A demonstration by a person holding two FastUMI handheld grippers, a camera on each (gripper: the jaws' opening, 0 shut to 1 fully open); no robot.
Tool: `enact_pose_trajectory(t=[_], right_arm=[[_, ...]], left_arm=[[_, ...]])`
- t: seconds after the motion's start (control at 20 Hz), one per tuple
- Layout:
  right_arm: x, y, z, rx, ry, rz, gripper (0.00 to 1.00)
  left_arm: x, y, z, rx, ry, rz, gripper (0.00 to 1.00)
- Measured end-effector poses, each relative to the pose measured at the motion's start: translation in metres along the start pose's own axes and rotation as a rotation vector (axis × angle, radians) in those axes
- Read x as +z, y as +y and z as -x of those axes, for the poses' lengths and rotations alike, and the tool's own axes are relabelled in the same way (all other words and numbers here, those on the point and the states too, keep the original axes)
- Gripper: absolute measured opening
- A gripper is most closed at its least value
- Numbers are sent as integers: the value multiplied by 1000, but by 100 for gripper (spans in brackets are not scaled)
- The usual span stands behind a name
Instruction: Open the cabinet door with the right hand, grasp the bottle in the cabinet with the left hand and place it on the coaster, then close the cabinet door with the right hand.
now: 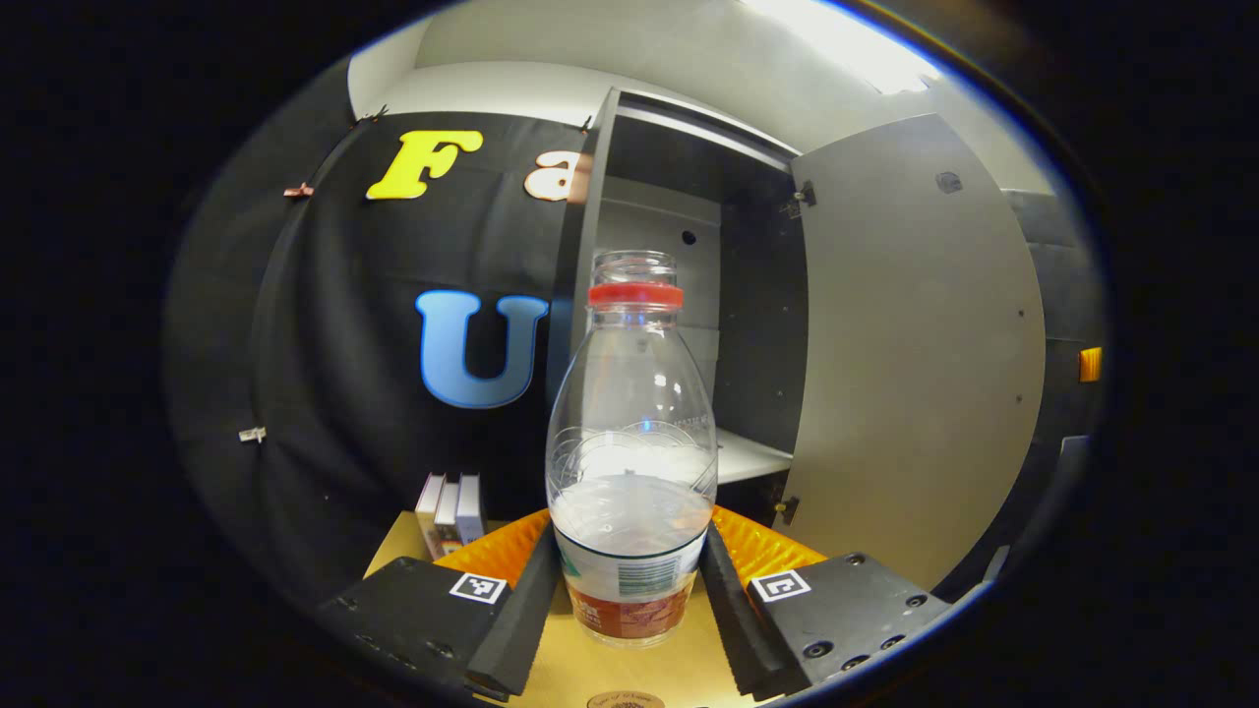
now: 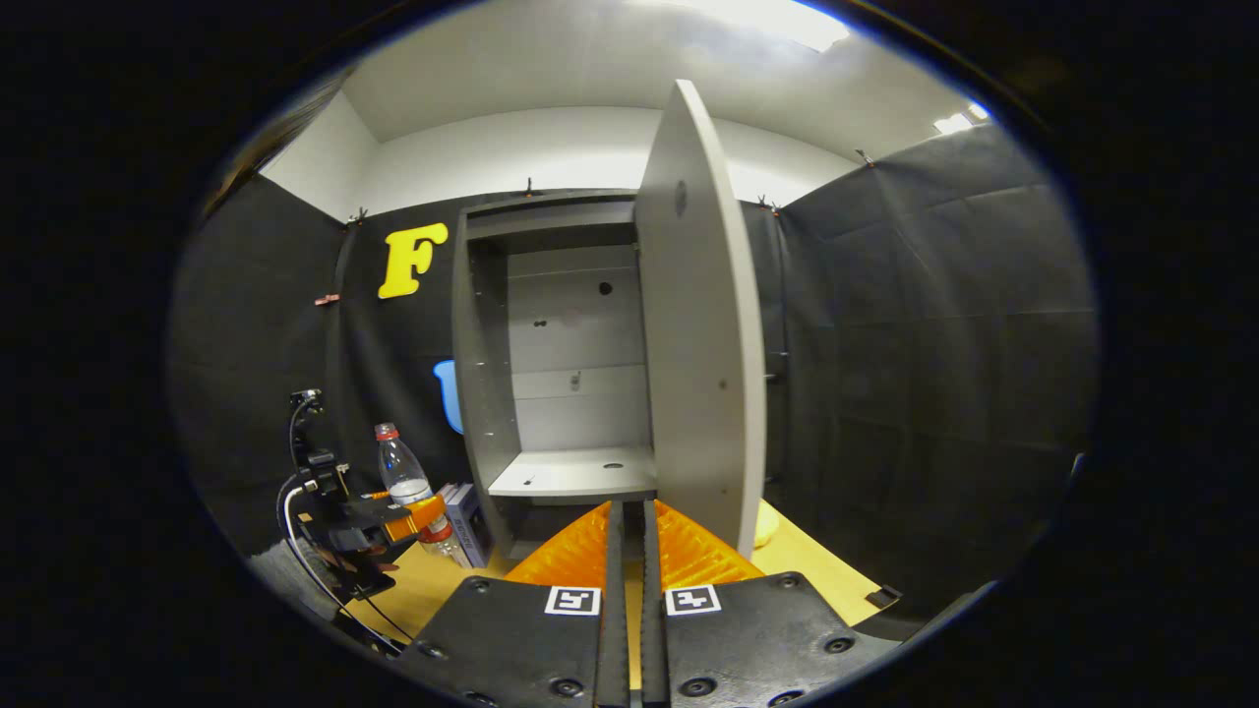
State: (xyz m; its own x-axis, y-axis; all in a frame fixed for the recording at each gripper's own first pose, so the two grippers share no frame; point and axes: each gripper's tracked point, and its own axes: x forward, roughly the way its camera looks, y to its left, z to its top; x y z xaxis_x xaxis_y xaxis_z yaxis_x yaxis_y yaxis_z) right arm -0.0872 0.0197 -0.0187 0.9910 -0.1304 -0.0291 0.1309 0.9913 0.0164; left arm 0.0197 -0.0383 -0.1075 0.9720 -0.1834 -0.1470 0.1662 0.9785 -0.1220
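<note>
A clear plastic bottle (image 1: pixel 631 413) with a red neck ring and a label low on its body stands upright between my left gripper's (image 1: pixel 629 539) fingers, which press on its lower body from both sides. A round wooden coaster (image 1: pixel 626 700) peeks in at the bottom edge, just below the bottle's base. Behind it the grey cabinet (image 1: pixel 669 226) stands with its door (image 1: pixel 915 344) swung wide. In the right gripper view, my right gripper (image 2: pixel 629 511) is shut with nothing in it, near the door's (image 2: pixel 703 344) edge. The left gripper (image 2: pixel 413 519) with the bottle (image 2: pixel 401 472) is far left.
The cabinet's (image 2: pixel 570 334) shelf (image 2: pixel 580 474) is bare. A few books (image 1: pixel 452 511) stand on the yellow table (image 2: pixel 802 560) left of the cabinet, close behind the bottle. Black cloth walls enclose the booth on both sides.
</note>
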Motion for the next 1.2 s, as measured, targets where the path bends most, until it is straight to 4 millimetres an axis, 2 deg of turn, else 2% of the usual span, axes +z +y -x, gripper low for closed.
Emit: enact_pose_trajectory(t=[0.15, 0.25, 0.3, 0.35, 0.5, 0.65, 0.85, 1.0, 1.2], right_arm=[[3, 19, -24, 58, -58, -5, 14], [-2, 32, -37, 116, -78, -23, 23], [-7, 39, -47, 142, -87, -22, 42], [-15, 47, -56, 174, -84, -18, 55], [-53, 60, -84, 214, -40, 20, 96], [-81, 70, -103, 224, -65, 105, 96], [-120, 84, -109, 262, -28, 173, 98], [-141, 84, -113, 277, 29, 177, 98], [-145, 78, -115, 274, 55, 146, 98]], left_arm=[[-33, 8, 19, 28, 13, -4, 76], [-61, 12, 25, 47, 26, -22, 76], [-77, 12, 26, 53, 33, -35, 76], [-93, 11, 28, 55, 40, -42, 76], [-154, 4, 28, 43, 66, -26, 76], [-206, -2, 27, 29, 68, 20, 76], [-259, -2, 19, 42, 82, 4, 76], [-279, -7, 14, 26, 81, -8, 76], [-303, -10, 13, 30, 108, -27, 76]])
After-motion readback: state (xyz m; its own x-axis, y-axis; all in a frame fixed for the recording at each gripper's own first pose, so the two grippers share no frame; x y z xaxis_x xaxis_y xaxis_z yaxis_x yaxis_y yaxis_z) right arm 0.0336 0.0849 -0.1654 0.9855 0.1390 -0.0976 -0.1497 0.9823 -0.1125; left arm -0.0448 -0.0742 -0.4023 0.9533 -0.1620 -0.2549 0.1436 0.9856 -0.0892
